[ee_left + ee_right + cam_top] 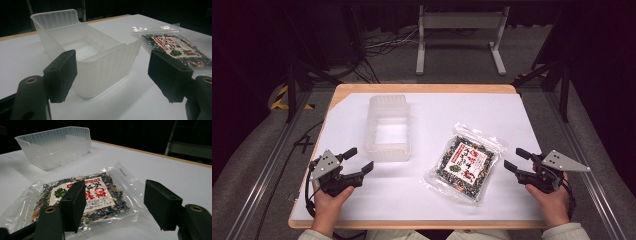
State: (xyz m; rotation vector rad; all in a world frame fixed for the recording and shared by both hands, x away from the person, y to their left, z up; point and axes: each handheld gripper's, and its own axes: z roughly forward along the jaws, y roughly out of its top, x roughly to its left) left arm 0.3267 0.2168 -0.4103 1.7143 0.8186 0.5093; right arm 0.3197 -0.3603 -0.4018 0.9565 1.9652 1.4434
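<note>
Plainly, both hand-held grippers, left [360,159] and right [514,159], stood apart and empty near the table's [512,120] front corners. Print on the seaweed packet [464,162] beside the clear tub [387,127] was unreadable.

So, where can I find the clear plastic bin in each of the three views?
High view: the clear plastic bin sits left of centre.
Left gripper view: centre left, just beyond the jaws.
Right gripper view: upper left, far off.
Shared landmark: the food packet, lying beside it.
</note>
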